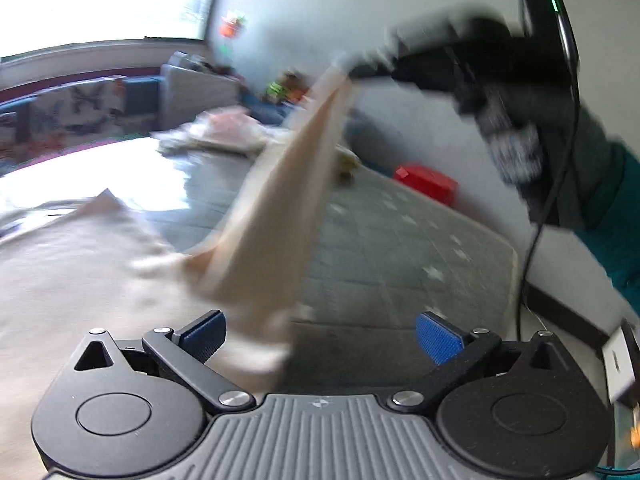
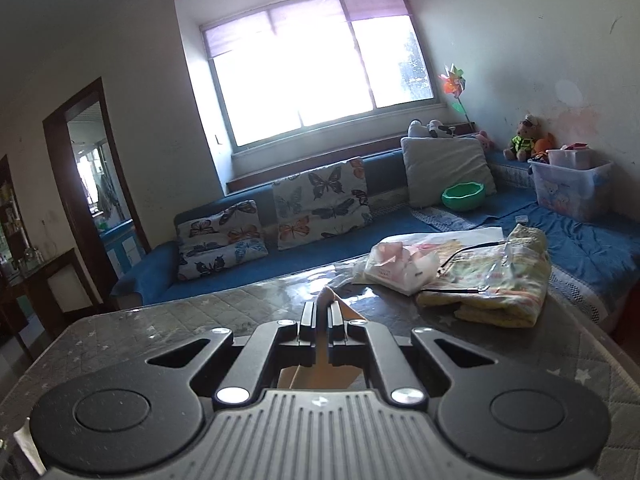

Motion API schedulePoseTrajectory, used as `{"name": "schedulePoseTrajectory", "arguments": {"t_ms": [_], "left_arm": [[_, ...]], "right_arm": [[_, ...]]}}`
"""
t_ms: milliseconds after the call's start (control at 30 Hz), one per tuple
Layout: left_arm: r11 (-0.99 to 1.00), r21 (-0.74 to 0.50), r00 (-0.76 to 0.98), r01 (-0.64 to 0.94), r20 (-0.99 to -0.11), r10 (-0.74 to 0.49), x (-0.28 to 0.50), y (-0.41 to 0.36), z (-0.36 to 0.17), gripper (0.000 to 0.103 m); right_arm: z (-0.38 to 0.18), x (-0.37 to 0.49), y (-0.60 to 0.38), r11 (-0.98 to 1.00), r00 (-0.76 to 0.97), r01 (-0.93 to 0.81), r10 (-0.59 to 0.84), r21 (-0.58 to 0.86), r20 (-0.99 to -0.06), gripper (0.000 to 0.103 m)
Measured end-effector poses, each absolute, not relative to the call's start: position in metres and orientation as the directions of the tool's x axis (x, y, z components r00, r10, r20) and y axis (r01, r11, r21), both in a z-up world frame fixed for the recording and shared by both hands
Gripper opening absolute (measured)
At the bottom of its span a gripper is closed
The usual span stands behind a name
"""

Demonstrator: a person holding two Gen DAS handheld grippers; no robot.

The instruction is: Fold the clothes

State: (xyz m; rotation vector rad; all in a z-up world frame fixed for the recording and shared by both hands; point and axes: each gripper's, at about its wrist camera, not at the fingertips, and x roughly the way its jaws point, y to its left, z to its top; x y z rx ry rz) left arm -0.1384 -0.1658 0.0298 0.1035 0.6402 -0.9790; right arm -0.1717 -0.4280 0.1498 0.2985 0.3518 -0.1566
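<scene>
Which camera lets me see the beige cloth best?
The left wrist view: the beige cloth stretches up from the table to the right hand-held gripper. The right wrist view shows only a small pinched bit.

– Any readable text, labels, numbers?
– None. Small label on the pink packet [image 2: 400,266] too tiny to read. Printed picture on the plastic storage bin [image 2: 570,188], no legible words. Left view blurred throughout.

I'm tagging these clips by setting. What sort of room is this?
Likely a home living room: a blue sofa with butterfly cushions under a window, and stuffed toys beside a storage bin.
</scene>
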Motion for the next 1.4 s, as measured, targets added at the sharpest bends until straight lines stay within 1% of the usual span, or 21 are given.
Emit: {"name": "schedulePoseTrajectory", "arguments": {"t_ms": [133, 233, 333, 433, 500, 600, 700, 800, 900, 967, 1100, 1233, 1300, 1400], "left_arm": [[0.619, -0.193, 0.451, 0.761, -0.528, -0.72, -0.134, -0.137, 0.039, 0.103], [0.693, -0.177, 0.524, 0.699, -0.533, -0.665, -0.126, -0.105, 0.039, 0.103], [0.755, -0.181, 0.597, 0.63, -0.51, -0.62, -0.12, -0.071, 0.042, 0.103], [0.815, -0.198, 0.666, 0.544, -0.489, -0.563, -0.114, -0.034, 0.045, 0.103], [0.848, -0.213, 0.702, 0.486, -0.483, -0.524, -0.111, -0.01, 0.047, 0.103], [0.879, -0.241, 0.738, 0.411, -0.478, -0.476, -0.11, 0.024, 0.048, 0.103], [0.897, -0.253, 0.757, 0.363, -0.481, -0.442, -0.112, 0.043, 0.044, 0.103], [0.906, -0.258, 0.761, 0.336, -0.493, -0.422, -0.116, 0.054, 0.041, 0.103], [0.906, -0.261, 0.754, 0.334, -0.503, -0.423, -0.119, 0.055, 0.036, 0.103], [0.904, -0.258, 0.751, 0.341, -0.503, -0.427, -0.122, 0.053, 0.035, 0.103], [0.898, -0.253, 0.753, 0.36, -0.489, -0.44, -0.12, 0.044, 0.04, 0.103], [0.886, -0.244, 0.753, 0.395, -0.466, -0.464, -0.117, 0.027, 0.044, 0.103], [0.885, -0.234, 0.753, 0.403, -0.465, -0.466, -0.113, 0.021, 0.043, 0.103], [0.883, -0.218, 0.752, 0.415, -0.464, -0.468, -0.109, 0.011, 0.043, 0.103]], "right_arm": [[0.145, -0.173, -0.43, 0.941, 0.915, 0.228, -0.119, 0.251, -0.384, 0.004], [0.15, -0.174, -0.419, 0.951, 0.921, 0.202, -0.103, 0.233, -0.376, 0.004], [0.166, -0.172, -0.393, 0.971, 0.939, 0.12, -0.042, 0.208, -0.341, 0.004], [0.178, -0.165, -0.349, 0.984, 0.944, -0.018, 0.075, 0.177, -0.321, 0.004], [0.176, -0.157, -0.311, 0.979, 0.928, -0.125, 0.172, 0.159, -0.331, 0.004], [0.161, -0.146, -0.259, 0.956, 0.882, -0.259, 0.292, 0.137, -0.371, 0.004], [0.129, -0.134, -0.206, 0.917, 0.807, -0.379, 0.394, 0.126, -0.441, 0.004], [0.092, -0.126, -0.165, 0.882, 0.73, -0.451, 0.451, 0.133, -0.514, 0.004], [0.062, -0.124, -0.143, 0.857, 0.65, -0.487, 0.483, 0.166, -0.587, 0.005], [0.054, -0.127, -0.141, 0.844, 0.614, -0.509, 0.492, 0.167, -0.617, 0.007], [0.058, -0.14, -0.174, 0.864, 0.632, -0.479, 0.46, 0.153, -0.623, 0.008], [0.056, -0.15, -0.224, 0.93, 0.682, -0.359, 0.321, 0.081, -0.657, 0.009], [0.048, -0.155, -0.245, 0.953, 0.677, -0.298, 0.253, 0.057, -0.691, 0.009], [0.041, -0.162, -0.268, 0.962, 0.669, -0.267, 0.224, 0.052, -0.709, 0.008]]}}
